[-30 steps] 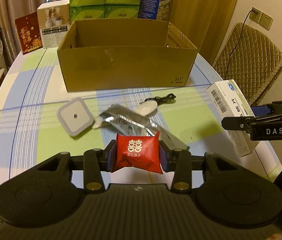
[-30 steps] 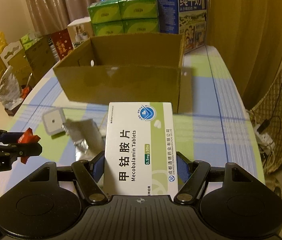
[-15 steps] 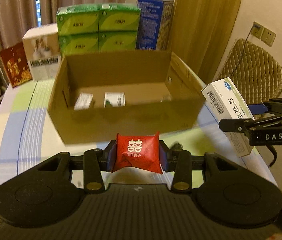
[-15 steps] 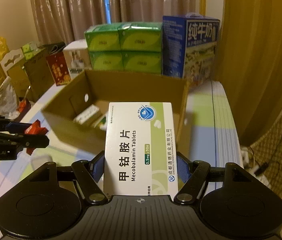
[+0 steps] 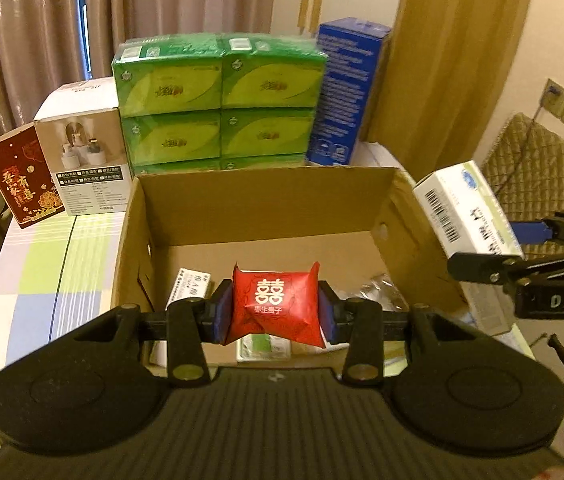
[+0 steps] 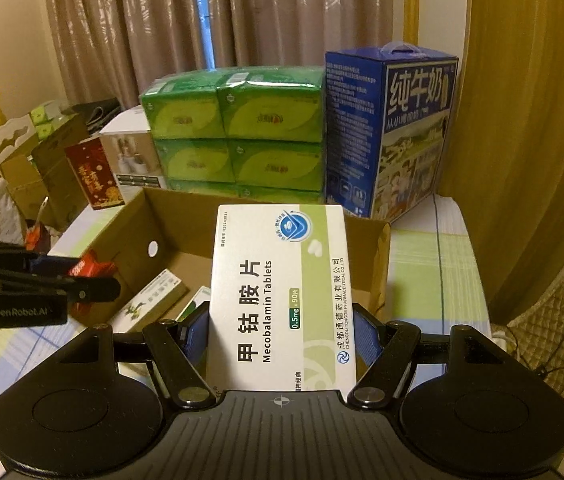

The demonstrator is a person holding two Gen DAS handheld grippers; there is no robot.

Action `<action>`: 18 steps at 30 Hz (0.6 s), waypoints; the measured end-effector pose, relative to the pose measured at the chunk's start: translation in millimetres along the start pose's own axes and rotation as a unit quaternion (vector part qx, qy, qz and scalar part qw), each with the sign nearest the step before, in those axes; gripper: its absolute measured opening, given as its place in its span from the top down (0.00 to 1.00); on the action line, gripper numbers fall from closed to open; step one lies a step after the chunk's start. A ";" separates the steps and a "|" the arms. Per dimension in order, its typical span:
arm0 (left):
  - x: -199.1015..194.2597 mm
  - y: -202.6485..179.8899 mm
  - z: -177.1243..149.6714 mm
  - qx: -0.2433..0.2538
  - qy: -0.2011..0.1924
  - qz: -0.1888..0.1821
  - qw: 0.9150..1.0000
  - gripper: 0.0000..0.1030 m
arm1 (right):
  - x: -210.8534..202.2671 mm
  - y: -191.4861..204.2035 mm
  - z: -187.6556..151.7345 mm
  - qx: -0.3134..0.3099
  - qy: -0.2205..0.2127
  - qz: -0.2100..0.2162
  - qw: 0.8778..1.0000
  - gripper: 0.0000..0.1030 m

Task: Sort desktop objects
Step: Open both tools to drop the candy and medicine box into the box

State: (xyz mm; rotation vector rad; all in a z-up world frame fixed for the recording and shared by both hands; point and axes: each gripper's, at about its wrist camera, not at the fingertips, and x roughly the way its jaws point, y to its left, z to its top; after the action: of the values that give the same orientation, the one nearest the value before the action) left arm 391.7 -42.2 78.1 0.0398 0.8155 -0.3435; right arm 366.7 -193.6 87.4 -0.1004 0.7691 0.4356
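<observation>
Two grippers, two loads! Left gripper (image 5: 275, 309) is clamped on a red candy packet (image 5: 275, 304) with white double-happiness characters, pinched between the blue pads and hanging over the open cardboard box (image 5: 257, 208). Right gripper (image 6: 282, 334) squeezes a white-and-green medicine box (image 6: 282, 296) reading "Mecobalamin Tablets", "0.5mg x 90", standing upright in its jaws, also above that carton. Small boxes (image 6: 149, 300) lie inside. Behind: green tissue packs (image 6: 233, 128) and a blue milk carton (image 6: 394, 128) marked 纯牛奶.
</observation>
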 end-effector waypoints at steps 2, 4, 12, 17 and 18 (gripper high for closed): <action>10.3 4.4 1.7 -0.004 0.005 0.001 1.000 0.64 | 8.4 -1.2 1.4 -0.001 0.003 -0.002 1.000 0.34; 19.4 8.3 1.5 -0.010 0.010 0.000 1.000 0.64 | 15.6 -3.7 1.3 0.000 0.007 -0.003 1.000 0.34; 47.1 20.2 -2.2 -0.030 0.016 0.005 0.999 0.45 | 38.9 -9.6 0.1 0.006 0.017 -0.006 1.000 0.34; 48.5 28.3 -5.0 -0.040 0.008 0.009 0.999 0.45 | 48.1 -9.6 -2.4 0.006 0.021 -0.007 1.000 0.34; 47.6 29.1 -6.0 -0.040 0.007 0.009 0.999 0.45 | 49.3 -9.6 -2.8 0.007 0.020 -0.007 1.000 0.34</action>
State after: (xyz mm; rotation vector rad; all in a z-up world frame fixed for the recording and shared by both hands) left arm 426.8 -27.3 36.9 -0.0251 0.8413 -0.2927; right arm 400.2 -186.0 50.5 -0.1022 0.8106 0.4159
